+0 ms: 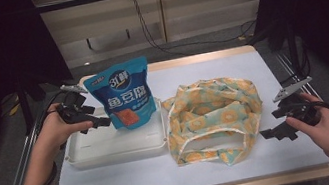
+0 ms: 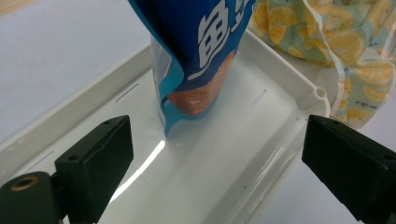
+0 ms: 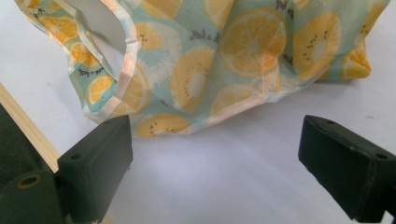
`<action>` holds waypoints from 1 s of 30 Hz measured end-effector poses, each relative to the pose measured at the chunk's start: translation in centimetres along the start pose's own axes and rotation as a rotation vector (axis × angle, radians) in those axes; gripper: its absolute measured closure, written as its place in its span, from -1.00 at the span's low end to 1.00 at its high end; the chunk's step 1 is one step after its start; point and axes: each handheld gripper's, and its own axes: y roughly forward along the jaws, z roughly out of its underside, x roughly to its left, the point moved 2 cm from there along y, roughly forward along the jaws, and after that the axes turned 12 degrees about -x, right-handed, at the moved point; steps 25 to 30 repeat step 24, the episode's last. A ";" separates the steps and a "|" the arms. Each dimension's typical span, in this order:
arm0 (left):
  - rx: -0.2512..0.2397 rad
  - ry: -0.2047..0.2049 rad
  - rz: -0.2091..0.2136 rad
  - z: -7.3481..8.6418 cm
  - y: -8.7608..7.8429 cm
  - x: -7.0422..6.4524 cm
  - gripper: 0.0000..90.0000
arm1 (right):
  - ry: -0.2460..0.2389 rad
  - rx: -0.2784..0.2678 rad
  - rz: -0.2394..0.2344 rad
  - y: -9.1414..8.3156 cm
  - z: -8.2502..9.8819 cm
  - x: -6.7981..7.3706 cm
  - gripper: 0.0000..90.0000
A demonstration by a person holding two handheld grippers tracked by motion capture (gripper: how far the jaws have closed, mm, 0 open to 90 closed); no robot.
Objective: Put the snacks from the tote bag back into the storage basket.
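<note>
— What's on your left side?

— My left gripper [image 1: 99, 122] hangs over the white plastic tray [image 1: 112, 154], its jaws spread wide with nothing between them. Just ahead of it a blue snack pouch [image 1: 125, 95] stands upright in the tray, leaning a little; in the left gripper view its bottom corner [image 2: 187, 100] rests on the tray floor [image 2: 205, 163], apart from both jaws.

— And past the tray?

— A cloth tote bag printed with lemon slices [image 1: 214, 114] lies slumped on the pale table [image 1: 166, 173], its edge just beside the tray's right rim. Its mouth gapes toward me, the handle loop lying flat in front.

— Your right hand?

— My right gripper [image 1: 273, 134] sits low near the bag's right corner, jaws parted and empty. In the right gripper view the bag's hem [image 3: 205, 88] lies beyond the jaws, not touching them.
</note>
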 end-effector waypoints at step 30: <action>-0.070 -0.007 0.055 3.9 2.0 -2.2 -0.82 | 0.012 0.006 0.000 0.1 0.5 0.1 -0.78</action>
